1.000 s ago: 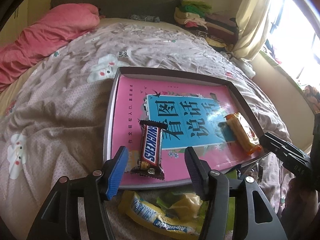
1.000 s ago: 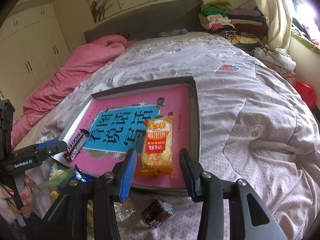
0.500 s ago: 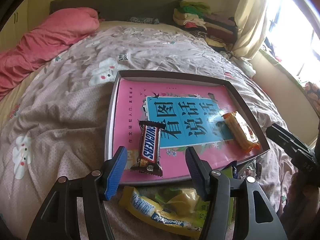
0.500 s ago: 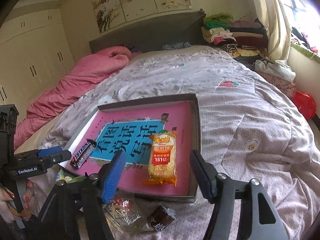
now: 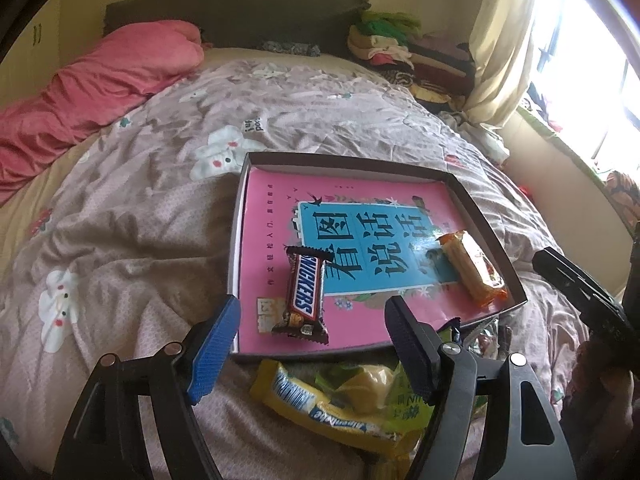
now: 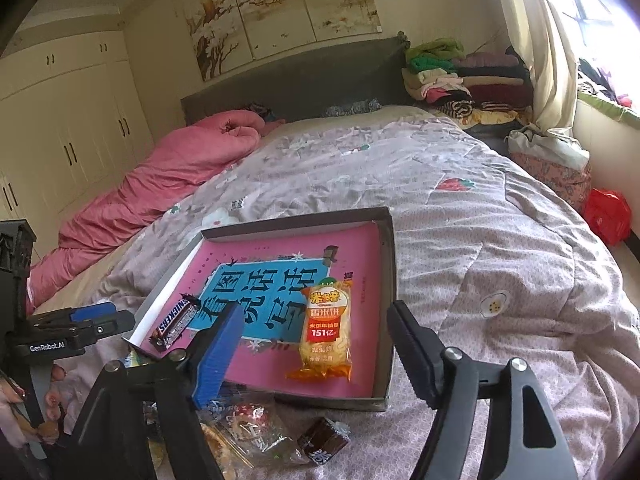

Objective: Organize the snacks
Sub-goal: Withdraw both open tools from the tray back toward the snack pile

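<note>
A shallow grey box with a pink and blue printed bottom lies on the bed. Inside it a Snickers bar rests near the front left, and an orange rice cracker pack lies at the right. My left gripper hangs just short of the Snickers bar, jaws opening, nothing between them. My right gripper hovers above the near end of the cracker pack, jaws opening, pads clear of it. Loose snacks lie in front of the box: a yellow Alpenliebe pack, a clear packet and a dark wrapped sweet.
A pink blanket is bunched along the bed's left side. Folded clothes are stacked by the headboard at the right, beside a curtain. A red bag sits on the floor right of the bed. Wardrobes line the left wall.
The right gripper let go of the rice cracker pack, spread its jaws wide and rose slightly. The left gripper's jaws widened around the Snickers bar lying in the box.
</note>
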